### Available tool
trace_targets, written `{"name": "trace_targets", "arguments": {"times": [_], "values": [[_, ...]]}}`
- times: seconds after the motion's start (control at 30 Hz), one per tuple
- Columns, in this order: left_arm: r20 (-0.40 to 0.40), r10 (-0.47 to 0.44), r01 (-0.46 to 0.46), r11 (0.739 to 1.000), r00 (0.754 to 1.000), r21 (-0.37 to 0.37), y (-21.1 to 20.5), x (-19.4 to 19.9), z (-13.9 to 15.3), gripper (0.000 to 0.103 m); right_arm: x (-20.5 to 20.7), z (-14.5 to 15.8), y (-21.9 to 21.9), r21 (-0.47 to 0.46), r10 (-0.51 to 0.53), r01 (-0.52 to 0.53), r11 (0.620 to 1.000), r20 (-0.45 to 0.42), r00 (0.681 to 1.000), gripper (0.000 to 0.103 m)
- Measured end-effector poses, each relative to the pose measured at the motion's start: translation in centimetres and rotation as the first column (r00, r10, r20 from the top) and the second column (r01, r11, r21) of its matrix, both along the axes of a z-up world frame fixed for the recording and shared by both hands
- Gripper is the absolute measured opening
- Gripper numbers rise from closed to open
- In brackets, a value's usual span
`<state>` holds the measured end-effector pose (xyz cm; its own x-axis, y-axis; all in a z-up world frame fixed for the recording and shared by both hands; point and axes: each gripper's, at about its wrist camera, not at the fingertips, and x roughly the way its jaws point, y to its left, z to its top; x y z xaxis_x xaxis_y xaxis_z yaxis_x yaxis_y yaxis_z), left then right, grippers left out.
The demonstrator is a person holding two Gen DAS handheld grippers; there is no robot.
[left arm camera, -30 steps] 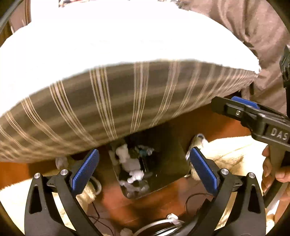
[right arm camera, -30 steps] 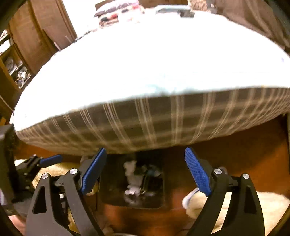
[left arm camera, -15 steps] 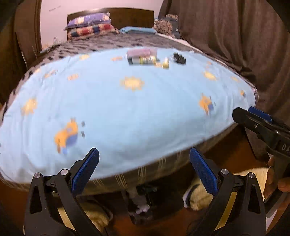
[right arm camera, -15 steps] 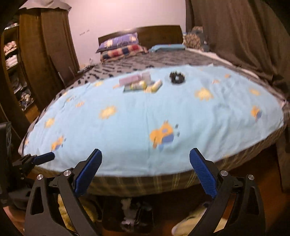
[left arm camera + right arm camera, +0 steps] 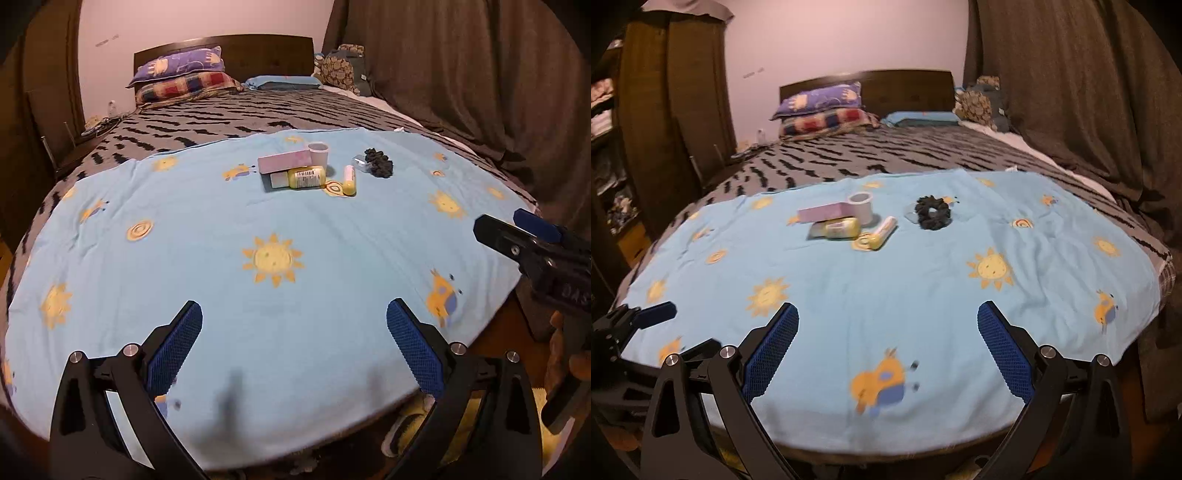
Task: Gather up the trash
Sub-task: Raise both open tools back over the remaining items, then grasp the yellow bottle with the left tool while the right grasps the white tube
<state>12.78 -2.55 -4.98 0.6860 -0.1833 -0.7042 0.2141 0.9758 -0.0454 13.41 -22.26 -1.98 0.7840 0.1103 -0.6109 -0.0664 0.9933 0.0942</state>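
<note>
A cluster of items lies mid-bed on the light blue sheet [image 5: 221, 280]: a pink box [image 5: 284, 163], a pale cup [image 5: 318, 152], a yellow bottle [image 5: 306, 177], a yellow tube [image 5: 349, 180] and a black scrunchie [image 5: 378, 166]. They also show in the right wrist view: box [image 5: 822, 212], cup [image 5: 861, 206], bottle [image 5: 842, 229], tube [image 5: 882, 232], scrunchie [image 5: 932, 213]. My left gripper [image 5: 293, 354] is open and empty over the bed's near edge. My right gripper [image 5: 886, 350] is open and empty, beside it on the right [image 5: 532, 240].
Pillows [image 5: 181, 79] and a dark headboard [image 5: 266, 55] are at the far end. A brown curtain [image 5: 1071, 92] hangs on the right. A wooden wardrobe [image 5: 665, 110] stands on the left. A patterned grey blanket [image 5: 258, 114] covers the far half.
Both grippers rose from floor level, where a bin with crumpled trash showed under the bed edge, to above the bed. The bin is out of view now.
</note>
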Motion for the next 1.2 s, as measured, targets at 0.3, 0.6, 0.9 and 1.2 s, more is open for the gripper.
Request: {"name": "trace_targets", "arguments": {"times": [0.3,0.6,0.9,1.2], "values": [[-0.043,0.021,-0.02,1.0,0.999,0.024,0.4,8.6,-2.1,0.095,9.9,-3.0,-0.1,0.023,0.0,0.002,1.0,-0.092,0.996,0.098],[-0.055,0.01,-0.008,0.999,0.998,0.036,0.1,14.0,-3.4,0.095,17.9,-5.4,1.4,0.051,0.013,-0.004,0.999,-0.171,0.985,0.085],[-0.074,-0.013,0.014,1.0,0.997,0.023,-0.6,16.5,-4.6,0.095,22.1,-7.8,2.2,0.07,0.014,0.005,0.998,-0.267,0.964,0.054],[-0.12,-0.014,0.01,0.999,0.993,-0.034,-2.1,19.7,-5.7,0.095,23.6,-7.6,1.8,0.045,0.025,-0.013,0.999,-0.277,0.96,0.024]]}}
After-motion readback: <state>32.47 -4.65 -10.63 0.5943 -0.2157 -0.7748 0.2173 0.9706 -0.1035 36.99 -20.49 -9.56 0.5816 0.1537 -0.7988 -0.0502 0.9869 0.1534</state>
